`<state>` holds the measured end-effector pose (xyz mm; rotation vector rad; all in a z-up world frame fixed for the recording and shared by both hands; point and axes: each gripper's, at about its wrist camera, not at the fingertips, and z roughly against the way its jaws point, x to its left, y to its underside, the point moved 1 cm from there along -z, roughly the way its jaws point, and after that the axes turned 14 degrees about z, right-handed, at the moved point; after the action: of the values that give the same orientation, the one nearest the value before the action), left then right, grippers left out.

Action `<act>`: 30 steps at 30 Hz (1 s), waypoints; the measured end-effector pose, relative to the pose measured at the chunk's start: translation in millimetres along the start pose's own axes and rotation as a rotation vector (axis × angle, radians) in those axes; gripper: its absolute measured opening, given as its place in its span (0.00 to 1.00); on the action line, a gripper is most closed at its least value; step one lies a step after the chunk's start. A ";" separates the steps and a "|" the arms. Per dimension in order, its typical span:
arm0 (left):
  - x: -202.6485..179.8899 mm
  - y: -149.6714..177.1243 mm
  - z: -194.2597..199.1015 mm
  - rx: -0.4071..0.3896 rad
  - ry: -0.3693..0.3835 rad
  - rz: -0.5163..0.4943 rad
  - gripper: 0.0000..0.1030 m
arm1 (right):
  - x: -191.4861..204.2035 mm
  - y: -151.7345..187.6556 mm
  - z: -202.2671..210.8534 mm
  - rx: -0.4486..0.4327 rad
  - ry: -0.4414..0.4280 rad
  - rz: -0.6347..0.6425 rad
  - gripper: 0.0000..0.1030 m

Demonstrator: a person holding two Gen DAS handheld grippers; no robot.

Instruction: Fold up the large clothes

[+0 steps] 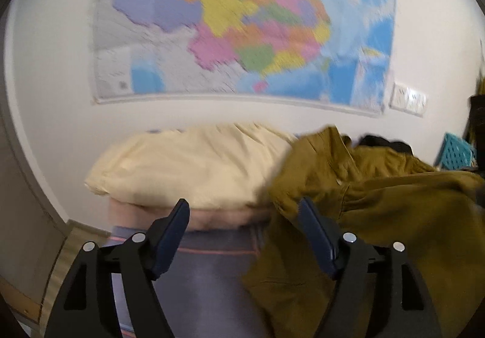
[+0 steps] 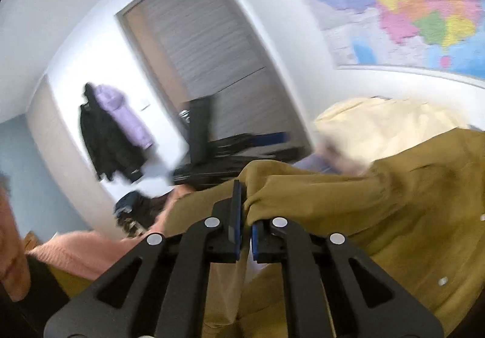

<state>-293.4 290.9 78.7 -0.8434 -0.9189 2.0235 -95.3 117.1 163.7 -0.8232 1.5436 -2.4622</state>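
You hold two grippers, each with black struts and two flat dark-blue pads. Your left gripper (image 1: 244, 210) stands with its jaws wide apart and nothing between them; the right-hand pad sits just at the edge of the one olive-brown coat (image 1: 379, 201), but whether it touches the cloth you cannot tell from the blur. Your right gripper (image 2: 246, 216) has its jaws drawn nearly together, with a bunched fold of that same coat (image 2: 379, 201) pinched between the pads. The coat is a heavy, matte woven cloth, crumpled in deep folds, spread over the right half of the bed with a dark lining showing at its far end; two small pale snaps show on it in the right wrist view. Beside it lies one cream pillow (image 1: 194, 165), plump and softly creased, on top of a pink fuzzy blanket (image 1: 212, 216), over a grey sheet (image 1: 209, 271) with one thin pink stripe. One glossy multicoloured map (image 1: 242, 22) hangs flat on the white wall. One turquoise slotted basket (image 1: 454, 153) sits at the far right. In the right wrist view, one grey panelled door (image 2: 206, 56) stands behind, and two jackets hang on the wall, one black (image 2: 106, 138) and one puffy lilac (image 2: 124, 113).
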 end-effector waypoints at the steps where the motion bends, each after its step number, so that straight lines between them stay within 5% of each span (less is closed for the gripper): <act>1: 3.7 -0.8 2.0 -0.007 -0.006 0.004 0.71 | -7.5 3.3 -4.9 0.025 0.013 0.001 0.07; 8: 6.6 24.6 -50.6 0.167 -0.007 0.010 0.71 | -54.3 89.9 -47.3 0.290 0.077 -0.142 0.21; 11: -13.9 35.5 -75.6 0.249 0.044 -0.016 0.71 | -55.8 110.8 -34.7 0.284 0.086 -0.178 0.47; 17: -69.2 43.7 -110.0 0.321 0.098 -0.151 0.84 | -40.5 142.1 32.0 0.220 0.186 -0.213 0.61; 21: -85.0 42.3 -134.1 0.324 0.036 -0.175 0.82 | -30.6 163.9 117.1 0.121 0.450 -0.268 0.61; 27: -93.4 20.7 -113.3 0.190 0.044 -0.163 0.82 | -3.0 205.5 297.1 0.080 1.126 -0.391 0.84; 30: -104.0 10.0 -107.1 0.167 0.089 -0.142 0.83 | -3.0 247.8 349.8 0.091 1.245 -0.541 0.85</act>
<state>-160.1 234.8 40.5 -0.7482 -0.7279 1.8956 39.4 -277.7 64.6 0.5930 1.4826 -3.7215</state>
